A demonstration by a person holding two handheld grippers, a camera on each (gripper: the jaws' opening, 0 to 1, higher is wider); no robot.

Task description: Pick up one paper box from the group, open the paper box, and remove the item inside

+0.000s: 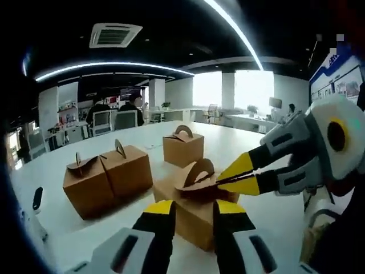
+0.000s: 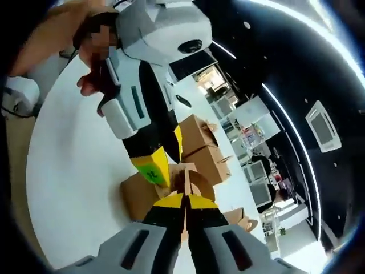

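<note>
The left hand-held gripper [image 1: 194, 214] is standing nearest the camera in the left gripper view, its 2 yellow-and-black jaws spread apart and bracketing the near face of the box [image 1: 197, 217]. I cannot tell whether they are pressing on it or just flanking it. The box is sitting on the white tabletop [image 1: 268, 214] just ahead of those jaws, its arched handle tab [image 1: 197, 173] rising from the top.

The right hand-held gripper [image 1: 228, 178] is coming in from the right of that view, jaws shut flat on the flap at the base of the tab. In the right gripper view the same right hand-held gripper [image 2: 183, 200] is looking straight down its closed jaws at the tab [image 2: 191, 181], with the left hand-held gripper [image 2: 159, 162] reaching in from above-left and a hand [image 2: 94, 63] holding it.

The tab's long axis is running roughly along the right jaws and across the left ones, so the right one is better placed to lift the flap; judging by that, the opening step is just starting.

3 other boxes are sitting farther back: 2 touching [image 1: 105, 180] at left, 1 alone [image 1: 182, 147] behind.
</note>
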